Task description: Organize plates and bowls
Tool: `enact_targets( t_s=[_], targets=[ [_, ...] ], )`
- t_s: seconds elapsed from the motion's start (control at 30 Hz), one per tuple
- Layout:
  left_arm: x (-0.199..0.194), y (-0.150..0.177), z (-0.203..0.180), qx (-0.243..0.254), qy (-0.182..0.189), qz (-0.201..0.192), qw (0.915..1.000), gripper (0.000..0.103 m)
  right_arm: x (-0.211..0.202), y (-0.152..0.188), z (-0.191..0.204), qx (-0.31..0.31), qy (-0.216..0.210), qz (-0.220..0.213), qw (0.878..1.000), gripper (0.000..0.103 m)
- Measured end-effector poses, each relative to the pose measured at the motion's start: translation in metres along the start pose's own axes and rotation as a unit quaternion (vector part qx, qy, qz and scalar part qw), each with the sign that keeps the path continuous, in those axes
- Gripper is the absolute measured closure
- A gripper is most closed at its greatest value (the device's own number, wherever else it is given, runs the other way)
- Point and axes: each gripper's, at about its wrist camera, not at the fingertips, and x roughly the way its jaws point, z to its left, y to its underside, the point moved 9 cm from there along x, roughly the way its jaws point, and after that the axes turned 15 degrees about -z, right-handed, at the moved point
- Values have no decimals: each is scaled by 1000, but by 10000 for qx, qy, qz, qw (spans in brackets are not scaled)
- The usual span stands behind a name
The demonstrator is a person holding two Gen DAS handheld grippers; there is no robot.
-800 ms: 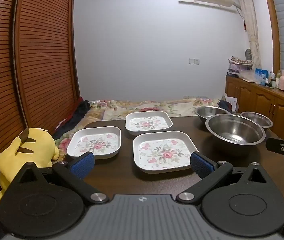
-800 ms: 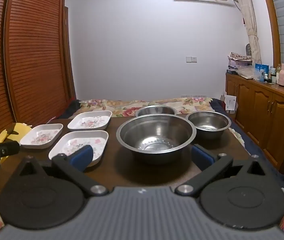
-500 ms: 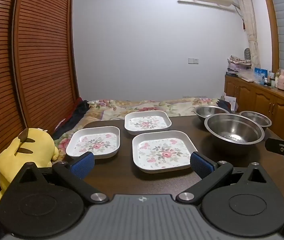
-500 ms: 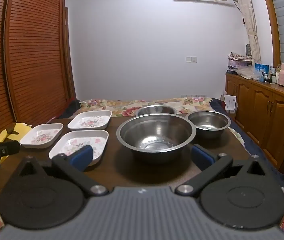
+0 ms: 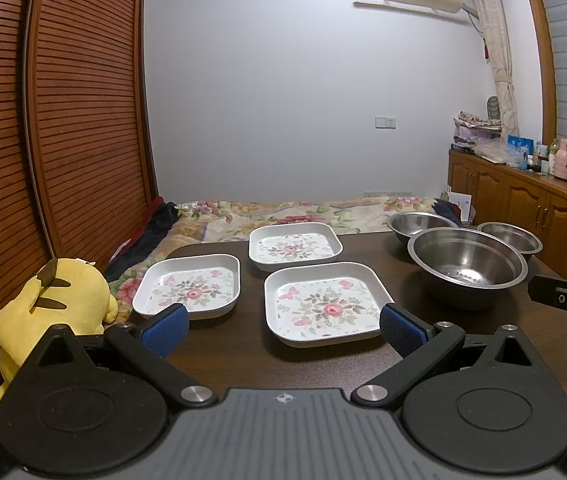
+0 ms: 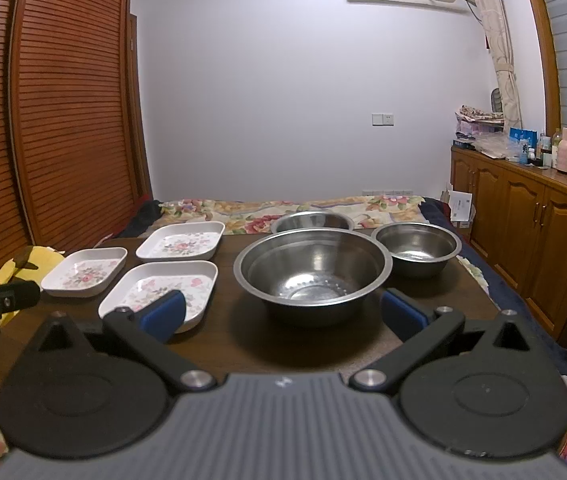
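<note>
Three floral square plates (image 5: 325, 304) lie separately on the tabletop (image 5: 483, 332) left of the large steel bowl (image 6: 312, 270), with two smaller steel bowls (image 6: 417, 246) behind it. Left gripper (image 5: 281, 330) and right gripper (image 6: 281, 314) both hover spread wide, holding nothing. Pinching the nearest plate's rim squarely should prevent tipping; no legible writing shows.

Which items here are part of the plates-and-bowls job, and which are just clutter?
Job items: three floral square plates; large steel bowl; two smaller steel bowls.

Clutter: yellow plush toy; bottles on the sideboard; floral bedding.
</note>
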Motion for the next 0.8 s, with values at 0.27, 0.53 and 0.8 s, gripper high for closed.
enact_targets(
  t_s=[0.27, 0.53, 0.8],
  targets=[
    [-2, 2, 0, -4, 0, 11, 10000, 0, 0, 0, 0, 4, 1, 0, 10000, 0],
    [-2, 1, 0, 0, 8, 12, 10000, 0, -1, -1, 0, -7, -7, -14, 10000, 0],
    [-6, -2, 1, 27, 40, -25, 10000, 0, -2, -1, 1, -23, -13, -27, 10000, 0]
  ],
)
